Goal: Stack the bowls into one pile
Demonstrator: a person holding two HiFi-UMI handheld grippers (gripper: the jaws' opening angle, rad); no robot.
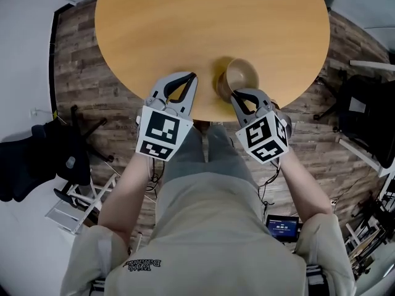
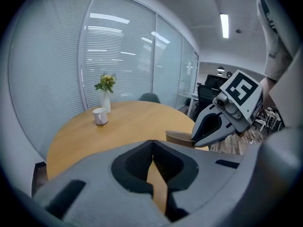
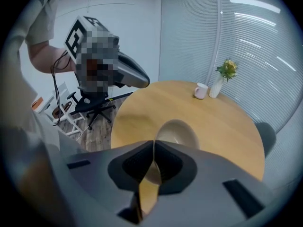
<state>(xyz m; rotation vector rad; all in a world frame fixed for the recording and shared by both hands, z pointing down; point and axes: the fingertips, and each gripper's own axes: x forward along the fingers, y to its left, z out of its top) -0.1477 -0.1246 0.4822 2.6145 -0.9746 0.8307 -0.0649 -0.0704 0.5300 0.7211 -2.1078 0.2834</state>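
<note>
A tan bowl (image 1: 239, 76) sits near the front edge of the round wooden table (image 1: 185, 23); I cannot tell whether it is one bowl or a nested pile. In the right gripper view the bowl (image 3: 179, 130) lies just beyond my right gripper (image 3: 154, 144), whose jaws are shut and empty. In the head view the right gripper (image 1: 237, 95) hovers at the bowl's near side. My left gripper (image 1: 193, 76) is to the bowl's left, over the table edge, shut with nothing in it. The left gripper view shows the bowl's brown rim (image 2: 179, 137) partly behind the right gripper (image 2: 201, 137).
A white mug (image 2: 100, 116) and a vase of flowers (image 2: 105, 94) stand at the table's far side. Black office chairs (image 1: 364, 113) stand on the plank floor to the right, and a dark chair (image 1: 43, 159) to the left. My legs are below the table edge.
</note>
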